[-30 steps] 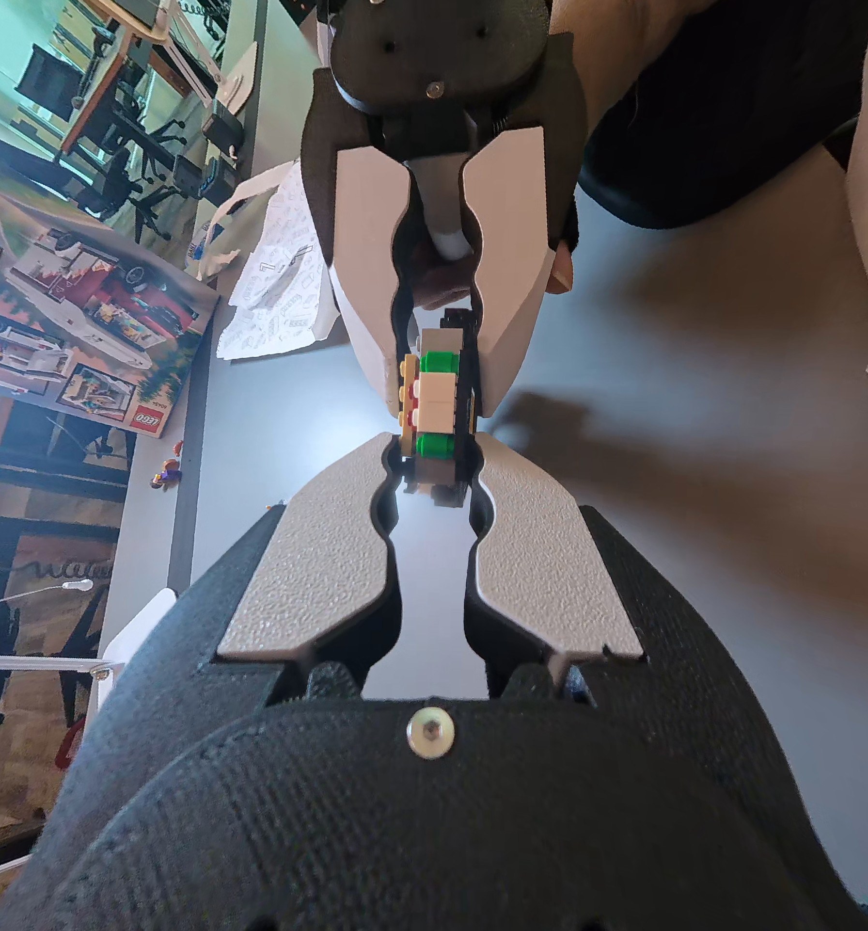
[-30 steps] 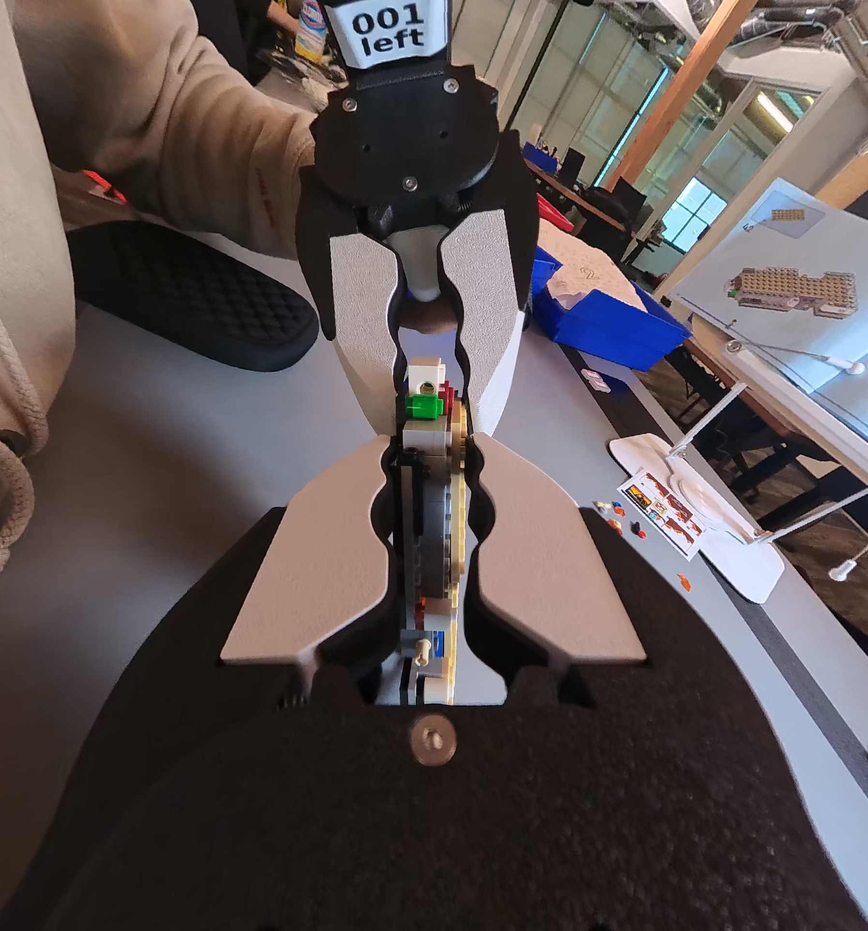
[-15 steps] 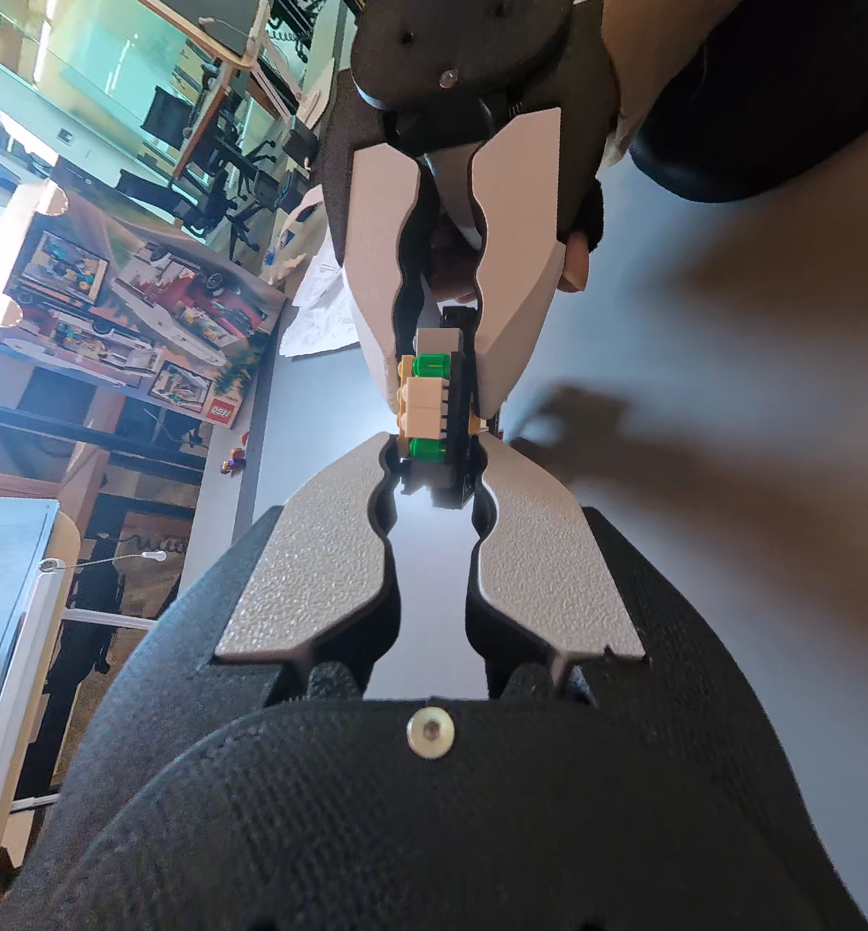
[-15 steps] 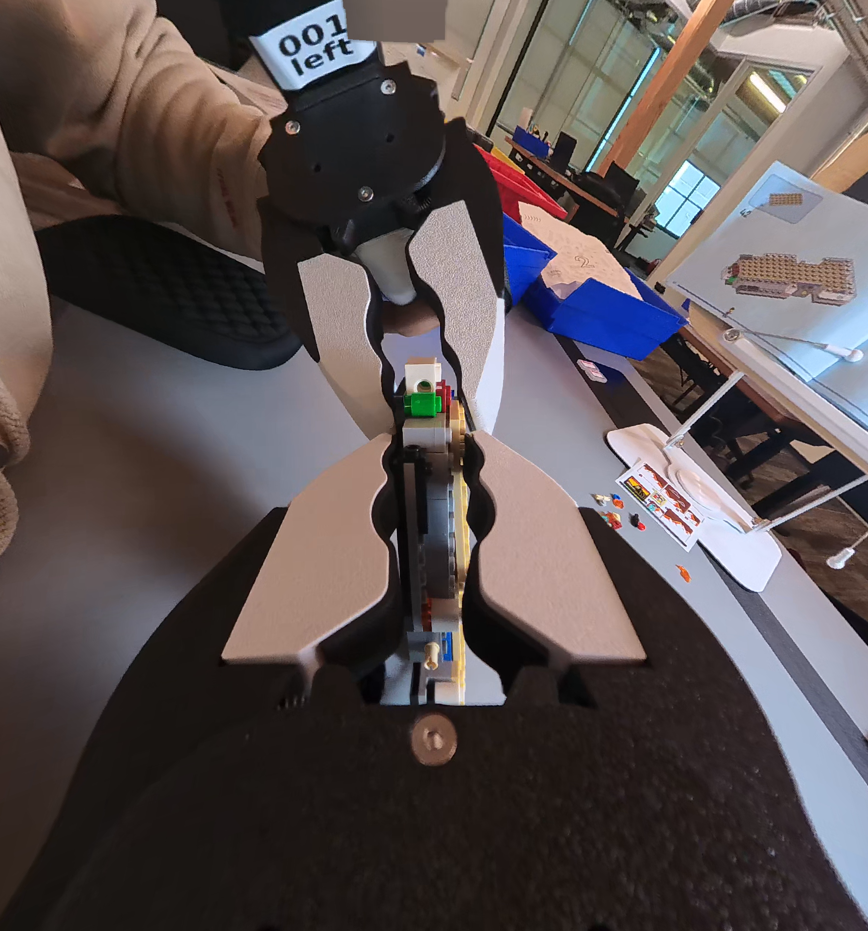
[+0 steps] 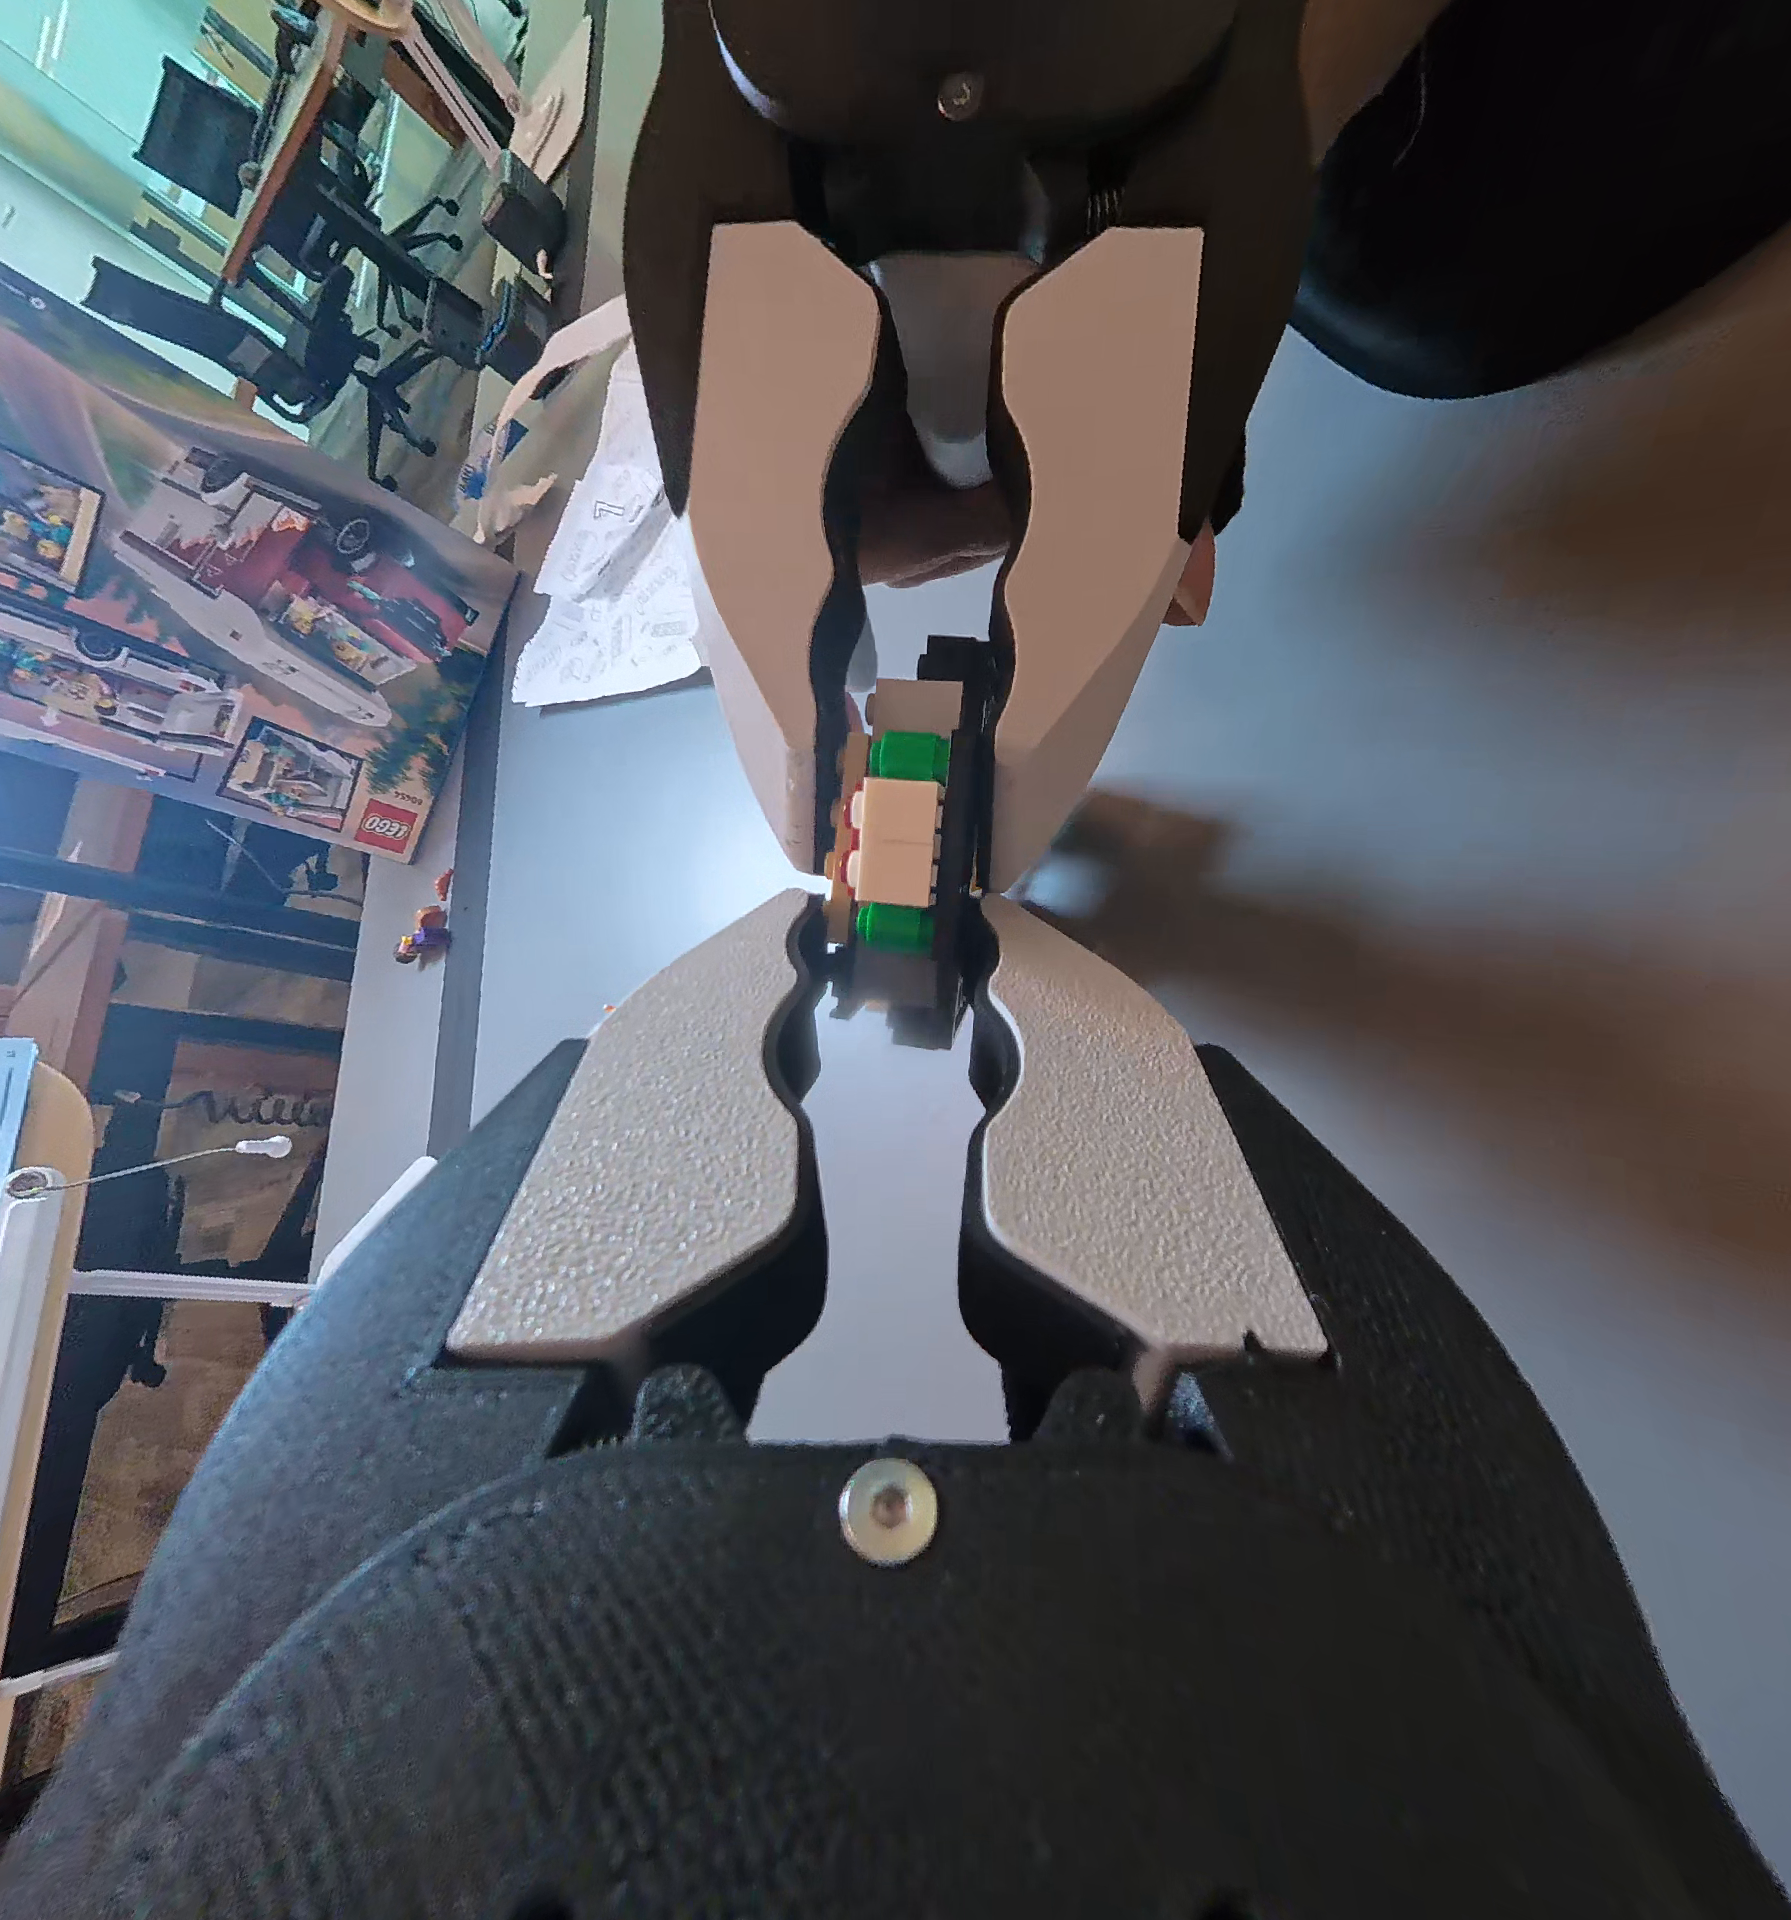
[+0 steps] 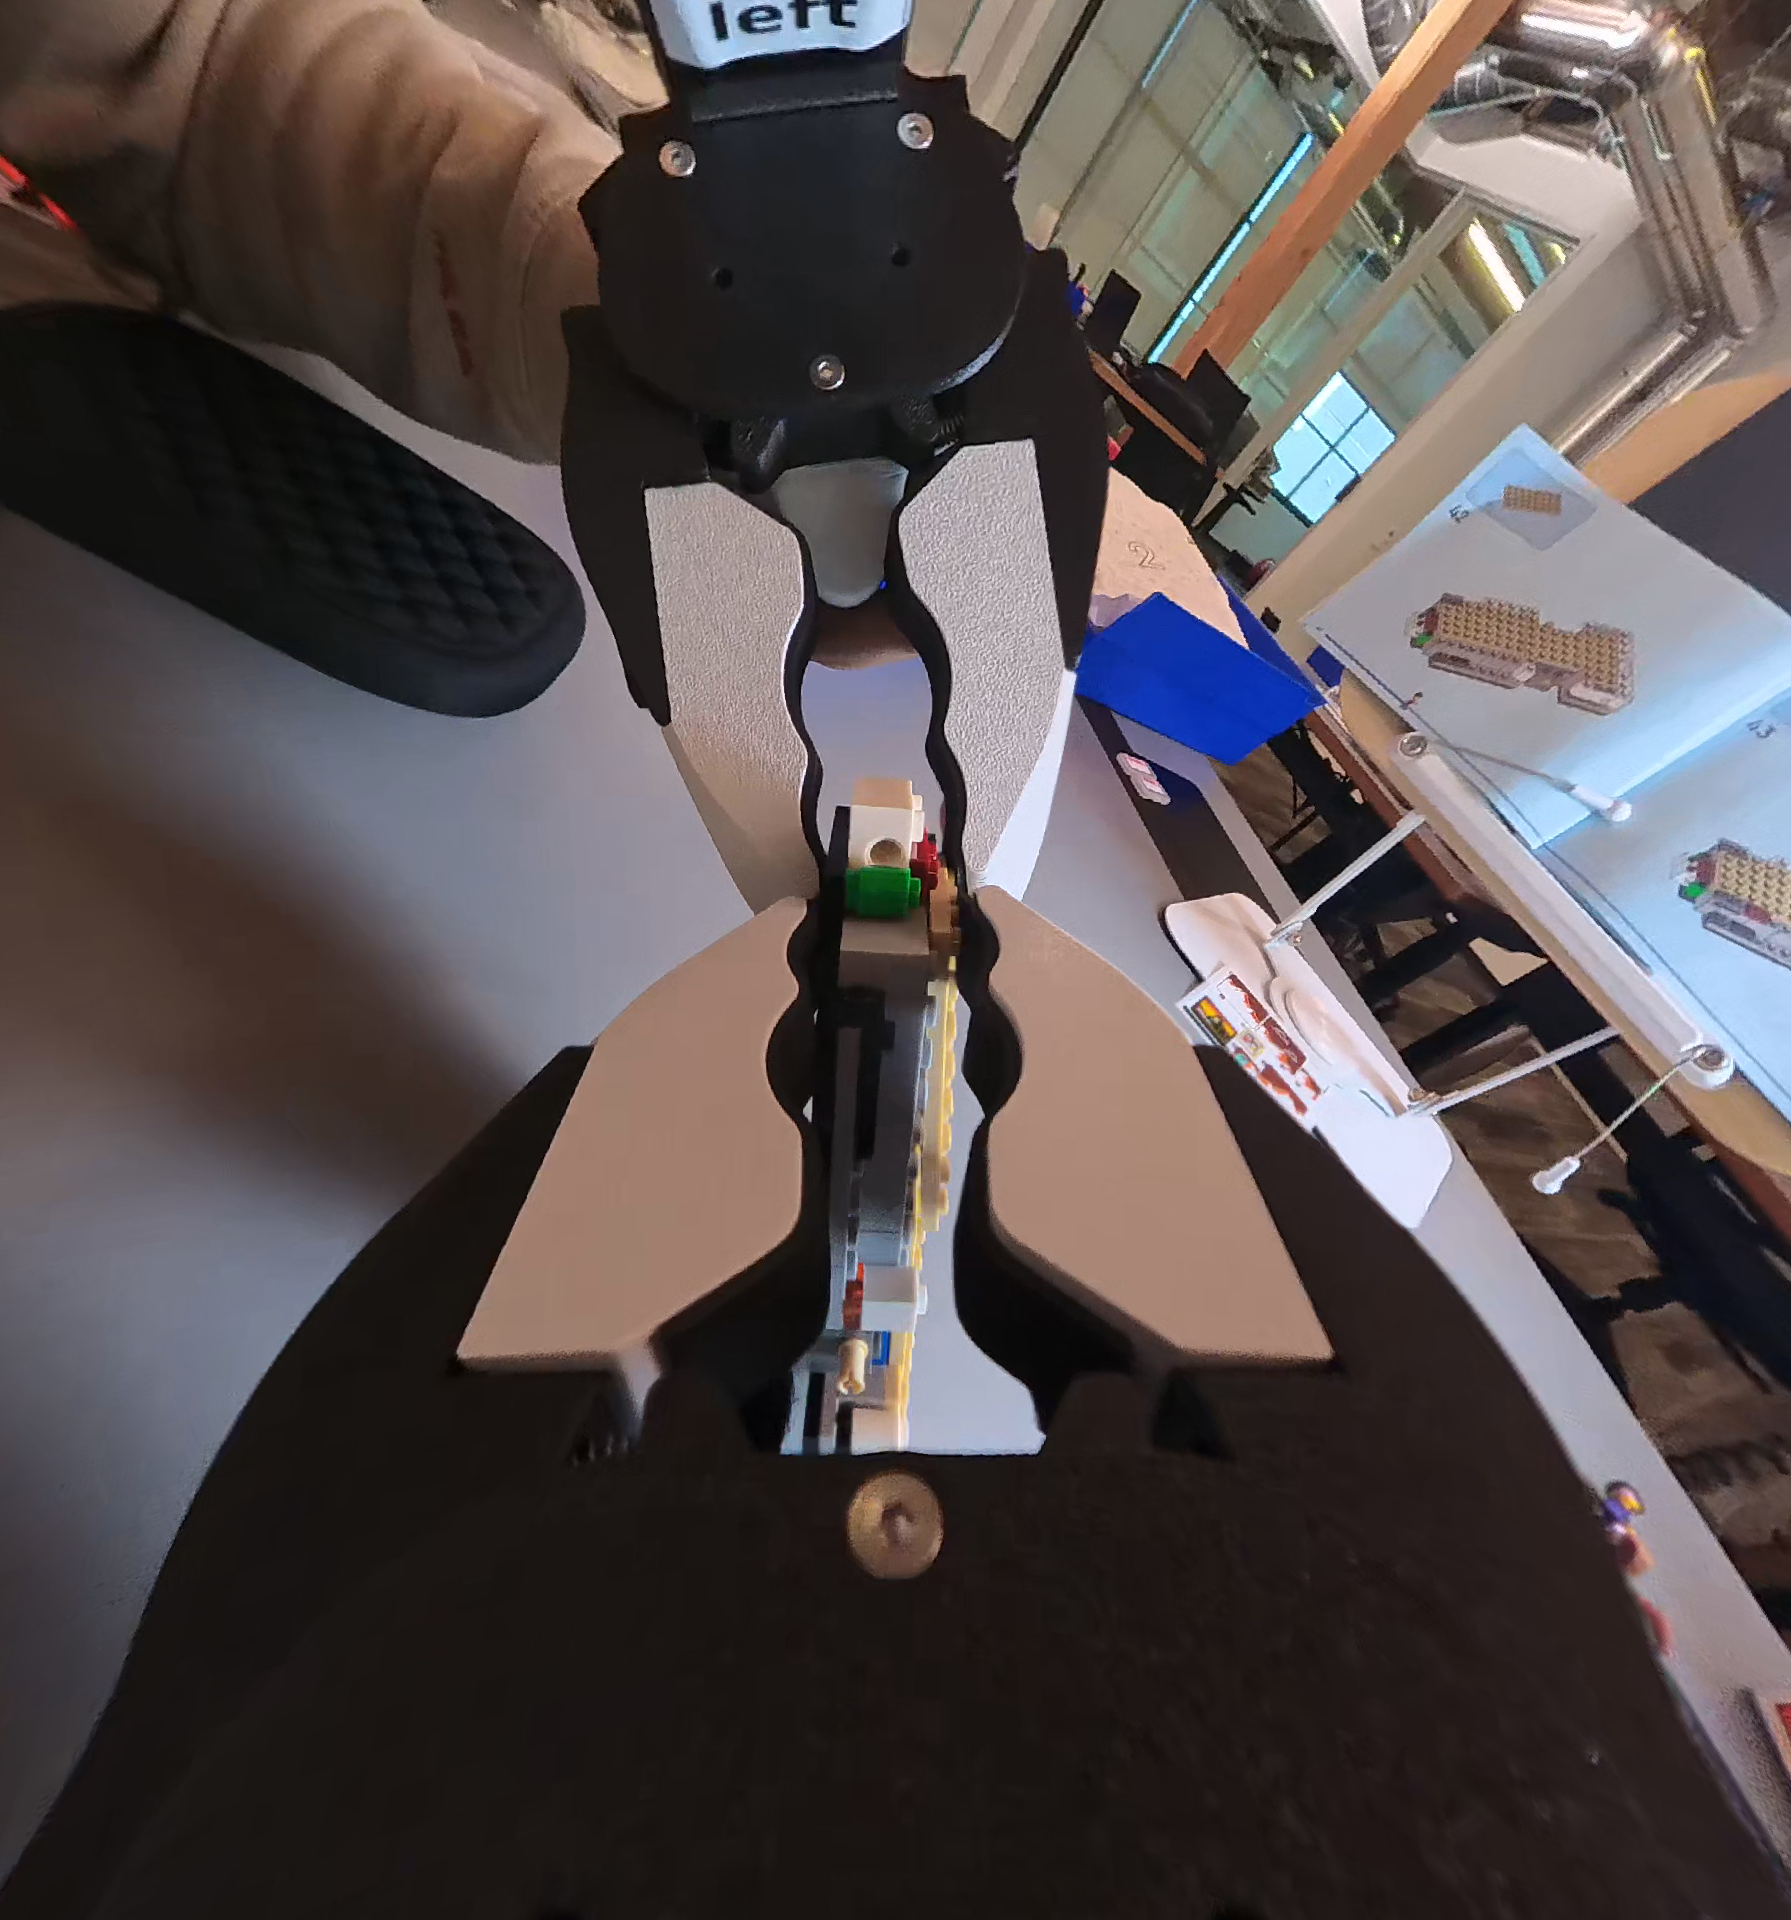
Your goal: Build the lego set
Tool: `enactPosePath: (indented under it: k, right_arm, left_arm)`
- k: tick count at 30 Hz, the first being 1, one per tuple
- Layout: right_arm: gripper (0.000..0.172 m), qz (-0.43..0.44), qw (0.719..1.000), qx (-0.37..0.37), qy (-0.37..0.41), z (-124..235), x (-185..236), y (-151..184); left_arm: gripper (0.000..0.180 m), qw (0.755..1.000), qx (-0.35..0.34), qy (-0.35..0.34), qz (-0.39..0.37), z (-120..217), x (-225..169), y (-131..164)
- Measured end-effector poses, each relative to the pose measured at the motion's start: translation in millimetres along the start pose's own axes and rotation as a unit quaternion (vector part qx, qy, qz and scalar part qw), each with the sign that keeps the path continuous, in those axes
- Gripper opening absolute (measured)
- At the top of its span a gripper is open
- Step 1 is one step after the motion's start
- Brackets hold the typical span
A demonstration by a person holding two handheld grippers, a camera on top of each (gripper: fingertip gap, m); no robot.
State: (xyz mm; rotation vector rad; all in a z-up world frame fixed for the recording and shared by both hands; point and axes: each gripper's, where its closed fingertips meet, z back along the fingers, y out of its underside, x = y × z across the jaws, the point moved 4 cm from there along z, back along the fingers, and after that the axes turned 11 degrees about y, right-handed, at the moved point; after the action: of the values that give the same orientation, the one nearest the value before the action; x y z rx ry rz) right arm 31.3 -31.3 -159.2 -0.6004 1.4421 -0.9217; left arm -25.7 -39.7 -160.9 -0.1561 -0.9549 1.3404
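A small brick assembly of white, green, tan, red, grey and black pieces hangs above the grey table, clamped from both ends. My left gripper is shut on its near end, with both pads against its sides. My right gripper meets it tip to tip from above and is shut on the rest. In the right wrist view the assembly runs the length of my right gripper, between its fingers. The left gripper pinches the far end with the white and green bricks.
A toy set box, printed paper sheets and a small figure lie at the left. A black padded rest, a blue bin, a sticker sheet and an open instruction booklet surround the table.
Both grippers stay shut on the assembly. The pair has tilted and shifted together, so the background swings in both views. The assembly has not shifted in either grasp.
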Motion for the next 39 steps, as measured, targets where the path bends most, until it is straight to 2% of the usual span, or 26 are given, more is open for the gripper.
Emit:
enactPosePath:
  k: [3, 7, 11, 19, 20, 22, 24, 27, 31, 36, 39]
  right_arm:
    - [0.024, -0.038, 0.999, 0.005, -0.005, -1.3, -2.6, 0.8]
    - [0.023, -0.070, 0.997, 0.011, -0.010, -2.2, -7.2, 1.9]
    - [0.023, -0.081, 0.997, 0.009, -0.014, -2.8, -7.0, 1.9]
    - [0.024, -0.007, 1.000, 0.010, -0.020, -0.2, 0.0, 0.0]
    - [0.026, -0.001, 1.000, 0.019, -0.023, 0.8, -0.4, 2.5]
    - [0.041, 0.014, 0.998, 0.051, -0.027, 2.2, -0.8, 14.8]
    - [0.042, 0.031, 0.997, 0.063, -0.020, 1.2, 1.0, 24.7]
    - [0.033, 0.075, 0.995, 0.070, 0.004, -6.1, 1.9, 32.1]
    - [0.023, 0.033, 0.997, 0.077, 0.002, -12.0, 1.9, 32.7]
    - [0.022, 0.026, 0.994, 0.105, 0.005, -18.1, 3.8, 31.4]
    - [0.022, 0.046, 0.992, 0.115, 0.003, -20.7, 9.3, 29.9]
  left_arm:
    - [0.026, 1.000, -0.006, -0.011, -0.002, 0.5, 1.1, 0.5]
    - [0.032, 0.998, -0.016, -0.059, -0.029, 2.8, 4.3, -0.3]
    - [0.026, 0.998, -0.009, -0.046, -0.029, 2.3, 3.5, -0.7]
    - [0.024, 0.999, -0.029, -0.021, -0.018, 3.1, -2.0, 0.6]
    - [0.024, 0.999, -0.030, -0.022, -0.018, 3.3, -2.5, 0.9]
    - [0.024, 0.999, -0.037, -0.021, -0.003, 5.8, -1.3, 4.5]
    - [0.024, 0.999, -0.045, -0.018, 0.010, 8.3, -0.5, 7.0]
    - [0.024, 0.999, -0.051, -0.017, 0.005, 8.6, -1.7, 7.2]
    - [0.024, 0.997, -0.067, -0.022, 0.007, 11.1, -3.1, 12.8]
    - [0.025, 0.997, -0.068, -0.035, 0.007, 14.5, -5.7, 20.3]
    - [0.039, 0.997, -0.047, -0.054, 0.001, 17.3, -7.4, 23.4]
